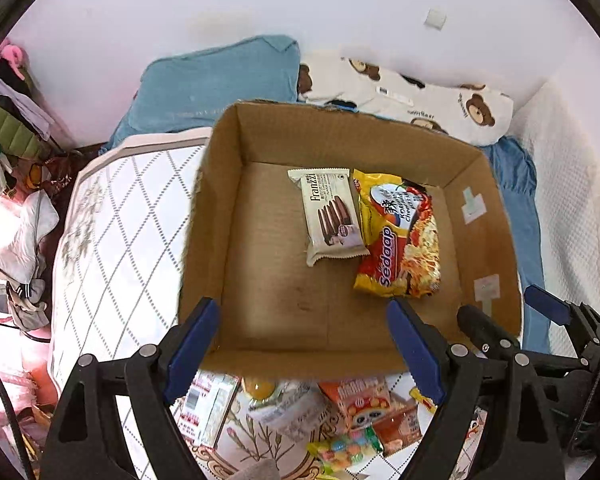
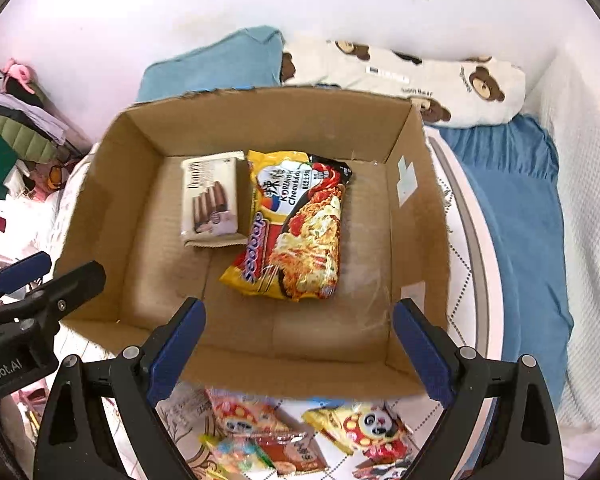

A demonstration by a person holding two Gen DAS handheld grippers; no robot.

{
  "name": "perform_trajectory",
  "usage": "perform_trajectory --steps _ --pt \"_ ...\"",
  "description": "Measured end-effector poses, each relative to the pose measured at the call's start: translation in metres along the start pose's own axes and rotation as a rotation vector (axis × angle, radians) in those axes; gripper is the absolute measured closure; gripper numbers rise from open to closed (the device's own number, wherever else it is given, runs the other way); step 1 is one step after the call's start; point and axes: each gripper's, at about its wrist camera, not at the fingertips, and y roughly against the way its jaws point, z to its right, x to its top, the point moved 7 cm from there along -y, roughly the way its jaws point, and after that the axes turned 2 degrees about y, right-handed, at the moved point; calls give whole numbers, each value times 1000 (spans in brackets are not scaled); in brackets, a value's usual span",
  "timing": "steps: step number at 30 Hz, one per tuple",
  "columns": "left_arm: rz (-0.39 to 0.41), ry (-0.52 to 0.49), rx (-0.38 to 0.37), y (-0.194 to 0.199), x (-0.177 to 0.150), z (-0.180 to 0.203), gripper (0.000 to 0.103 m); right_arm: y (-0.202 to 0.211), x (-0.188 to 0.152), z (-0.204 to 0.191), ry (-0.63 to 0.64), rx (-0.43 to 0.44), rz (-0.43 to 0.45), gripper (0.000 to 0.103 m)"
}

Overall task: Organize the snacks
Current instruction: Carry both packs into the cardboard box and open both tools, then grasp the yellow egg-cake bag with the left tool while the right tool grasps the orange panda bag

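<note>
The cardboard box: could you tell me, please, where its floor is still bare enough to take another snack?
In the cardboard box, the floor is bare left of the Franzzi wafer pack, along the near wall below the Sedaap noodle packet, and in a narrower strip to its right. The far middle is taken. The bed in front of the box is crowded with loose snack bags.

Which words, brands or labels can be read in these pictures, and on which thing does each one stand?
"Franzzi": white biscuit pack in the cardboard box.
"Sedaap": yellow instant noodle packet.
"Korean" and "Cheese": same noodle packet; the rest is too small.
"Bear": bear-print pillow; the word before it is blurred.
"mRobot.AI", cut off at the edge: left gripper.
Print on the loose snack bags below the box is unreadable.
</note>
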Motion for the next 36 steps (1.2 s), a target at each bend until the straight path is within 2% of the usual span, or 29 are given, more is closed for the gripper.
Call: perform_trajectory --steps 9,13,15,18,23,26,29,30,31,32,34,36 --pt "98 0 -18 56 -43 2 17 56 -38 2 -66 64 102 6" --pt "78 -25 -9 60 -83 1 17 67 -71 6 -98 105 96 6" --pt "34 -42 -3 52 -112 0 17 64 -99 10 -114 124 66 6" --pt "-82 -97 18 24 -172 2 17 52 -145 20 -147 143 6 6" --pt "-391 -190 -28 -51 -289 28 17 24 -211 61 -274 144 -88 9" --pt "-486 -278 -3 -84 -327 44 17 9 -232 87 -354 143 -129 18" --pt "-486 -324 53 -108 -334 52 18 -1 -239 109 -378 84 -132 19" --pt "-467 -315 69 -112 -332 51 22 -6 -241 116 -383 63 -136 19" --pt "-451 -300 79 -116 -329 49 38 -12 -243 122 -384 39 -136 19" --pt "-438 -280 76 -117 -324 46 43 -18 -244 123 -366 34 -132 18" --pt "-427 -242 71 -116 -318 39 44 -33 -244 125 -272 -33 -150 18" --pt "-398 -218 92 -111 -311 28 46 -51 -247 115 -138 -36 -187 18"
